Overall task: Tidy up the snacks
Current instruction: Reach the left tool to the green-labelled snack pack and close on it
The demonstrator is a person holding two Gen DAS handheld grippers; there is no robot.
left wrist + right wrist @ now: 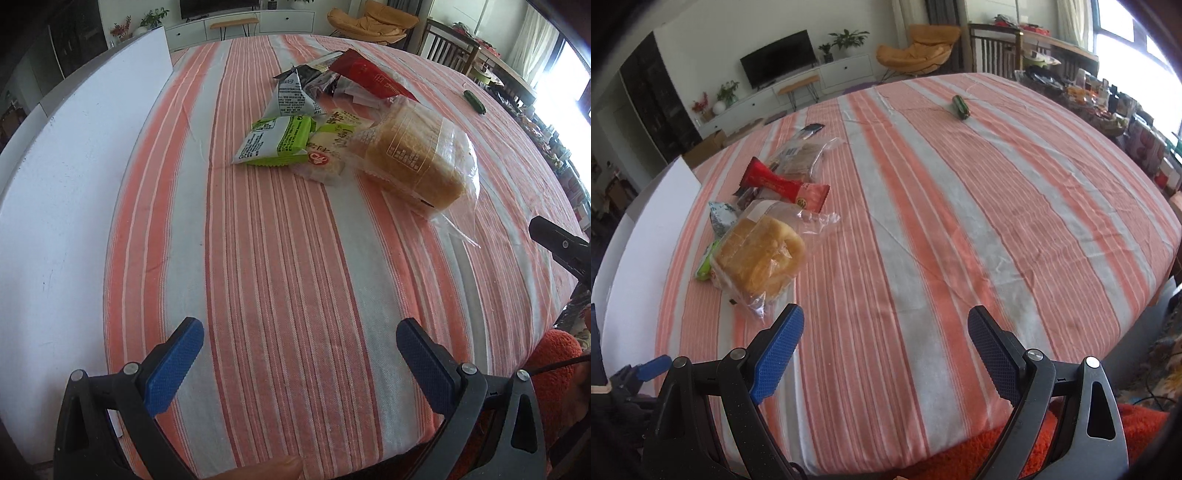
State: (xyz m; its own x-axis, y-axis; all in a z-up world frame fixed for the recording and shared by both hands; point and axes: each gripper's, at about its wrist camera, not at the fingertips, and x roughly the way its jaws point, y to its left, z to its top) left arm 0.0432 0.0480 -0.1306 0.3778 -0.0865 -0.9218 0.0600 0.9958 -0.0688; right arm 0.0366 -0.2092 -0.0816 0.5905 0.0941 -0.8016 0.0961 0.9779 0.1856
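Two handheld grippers hover, jaws spread wide and empty, above a table draped in an orange-and-white striped cloth (295, 258). In the left wrist view, the left gripper (300, 341) sits at the bottom of the frame, with the snack pile well ahead of it in the upper centre: a clear plastic bag of golden bread (417, 155) nearest, a lime-green wrapped packet (275, 140) and a pale yellow packet (332, 144) touching beside it, a grey triangular pouch (291, 96) and a red foil wrapper (369, 77) behind. In the right wrist view, the right gripper (885, 325) occupies the bottom, the bread bag just up and left of its left finger. A small dark green cylinder (961, 106) lies apart, upper centre. A white board (74, 166) borders the cloth at left.
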